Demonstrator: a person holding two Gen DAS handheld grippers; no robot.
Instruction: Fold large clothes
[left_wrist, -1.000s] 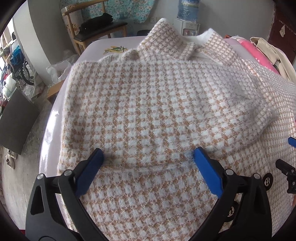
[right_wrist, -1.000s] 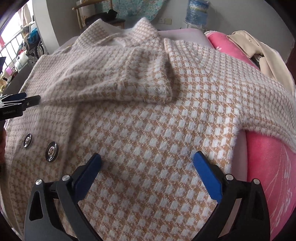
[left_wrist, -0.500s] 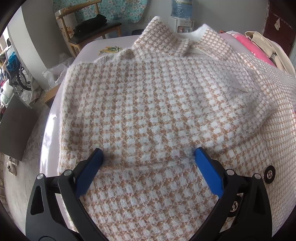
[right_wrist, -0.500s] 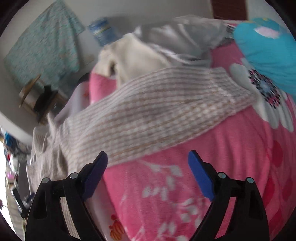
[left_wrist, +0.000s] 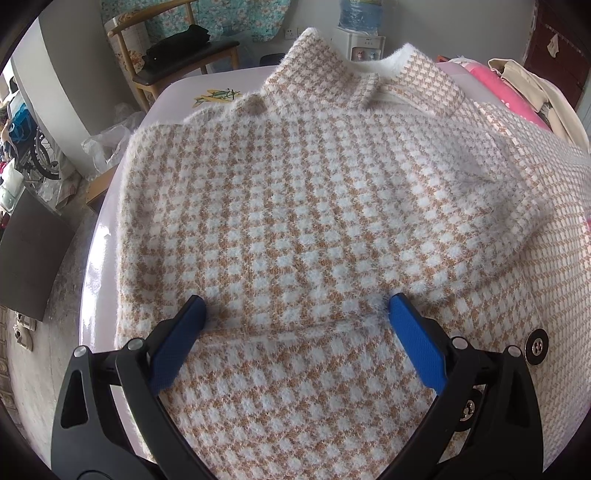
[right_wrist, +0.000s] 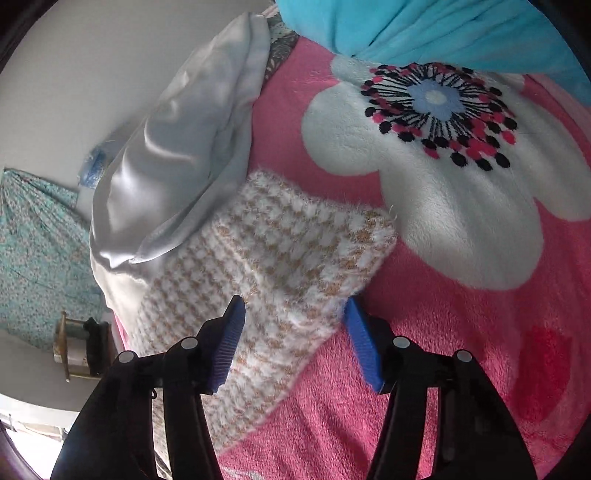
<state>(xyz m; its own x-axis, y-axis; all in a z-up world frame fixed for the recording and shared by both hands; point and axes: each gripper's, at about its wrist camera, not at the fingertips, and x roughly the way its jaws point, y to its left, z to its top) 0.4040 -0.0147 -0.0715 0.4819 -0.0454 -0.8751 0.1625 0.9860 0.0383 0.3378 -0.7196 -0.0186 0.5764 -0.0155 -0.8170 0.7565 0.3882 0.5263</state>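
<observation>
A fuzzy tan-and-white houndstooth jacket (left_wrist: 314, 206) lies spread on a pale table (left_wrist: 177, 92), collar at the far side. One sleeve is folded across its front. My left gripper (left_wrist: 295, 314) is open, its blue pads resting on the fabric on either side of the folded sleeve's edge. In the right wrist view the jacket's other sleeve (right_wrist: 280, 258) lies stretched out on a pink flowered blanket (right_wrist: 461, 332), cuff end away from me. My right gripper (right_wrist: 293, 314) is open with its fingers on either side of that sleeve, near the cuff.
A wooden chair (left_wrist: 177, 48) with dark clothes stands beyond the table. A water dispenser (left_wrist: 360, 33) is at the back wall. A metal snap button (left_wrist: 535, 347) shows on the jacket's right. A white satin cloth (right_wrist: 177, 155) and a turquoise blanket (right_wrist: 424, 26) lie by the sleeve.
My right gripper swung from the jacket's body out to the right, along the sleeve to its cuff on the pink blanket, and its jaws narrowed. My left gripper stayed put.
</observation>
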